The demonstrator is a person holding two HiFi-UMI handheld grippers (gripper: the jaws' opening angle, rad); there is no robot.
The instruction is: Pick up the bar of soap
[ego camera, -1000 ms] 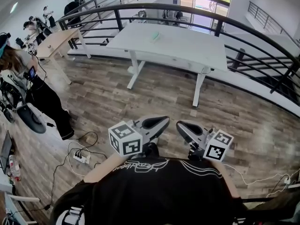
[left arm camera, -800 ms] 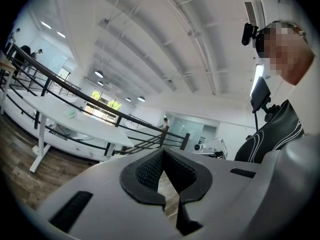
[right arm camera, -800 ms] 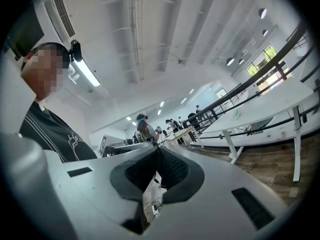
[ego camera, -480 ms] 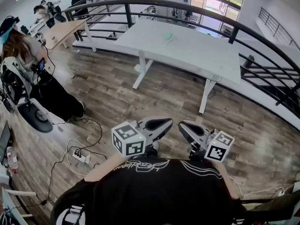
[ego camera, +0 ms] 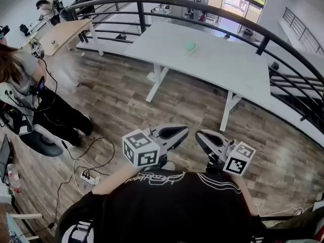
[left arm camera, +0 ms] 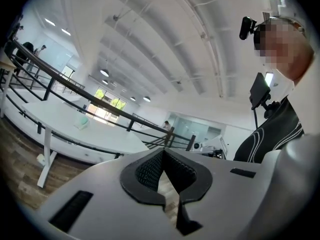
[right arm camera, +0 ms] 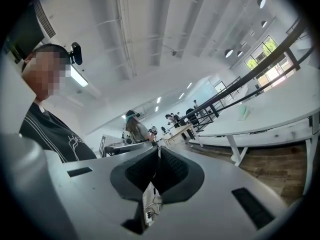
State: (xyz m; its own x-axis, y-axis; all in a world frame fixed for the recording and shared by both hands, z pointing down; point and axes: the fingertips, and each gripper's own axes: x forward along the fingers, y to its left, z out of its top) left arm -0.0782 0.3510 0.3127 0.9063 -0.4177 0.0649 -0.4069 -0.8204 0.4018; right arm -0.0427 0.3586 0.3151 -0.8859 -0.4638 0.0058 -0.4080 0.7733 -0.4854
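Soap well beyond left tool

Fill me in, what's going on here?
A person holds a gripper in each hand, close to the chest, and faces a white table across the wood floor. The left gripper and the right gripper both have their fingers closed on nothing. The pale green bar of soap lies untouched on the table, well away from both. The pickup has not started.
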